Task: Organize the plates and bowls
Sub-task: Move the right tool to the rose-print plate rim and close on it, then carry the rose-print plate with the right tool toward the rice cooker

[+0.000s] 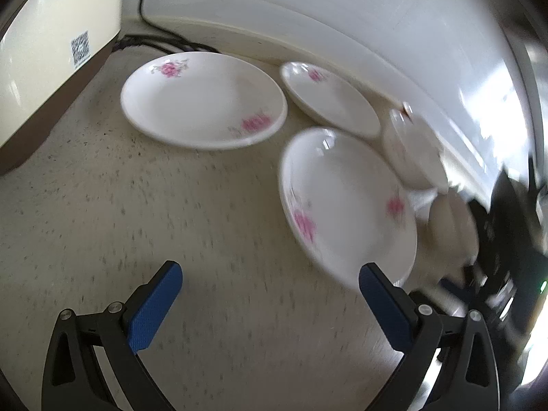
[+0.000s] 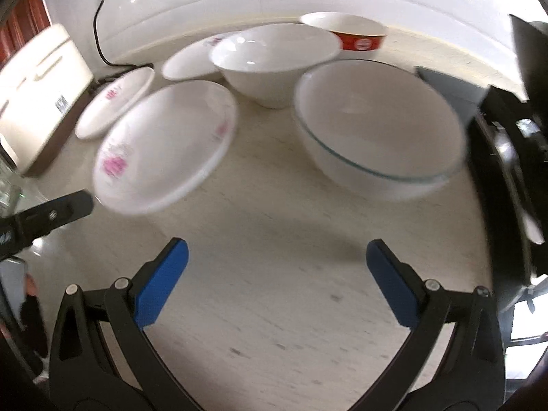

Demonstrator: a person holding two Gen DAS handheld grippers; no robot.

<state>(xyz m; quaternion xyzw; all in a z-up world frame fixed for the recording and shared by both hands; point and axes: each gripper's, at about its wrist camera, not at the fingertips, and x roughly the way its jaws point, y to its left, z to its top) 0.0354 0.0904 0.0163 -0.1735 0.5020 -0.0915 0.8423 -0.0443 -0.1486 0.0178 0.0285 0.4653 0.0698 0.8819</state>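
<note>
I am holding my left gripper [image 1: 270, 304] wide open and empty over the table [image 1: 102, 205]; the nearest plate [image 1: 346, 202] is lying just ahead and right of it, rim by the right finger, white with pink flowers. My right gripper [image 2: 277, 284] is likewise hanging open and empty, farther from that plate, with bowls [image 2: 376, 126] ahead.

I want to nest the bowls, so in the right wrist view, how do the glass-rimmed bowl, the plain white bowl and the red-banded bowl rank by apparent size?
1. Glass-rimmed bowl, largest, though also nearest.
2. Plain white bowl.
3. Red-banded bowl, smallest, but farthest and partly hidden, so its true size is unsure.
</note>
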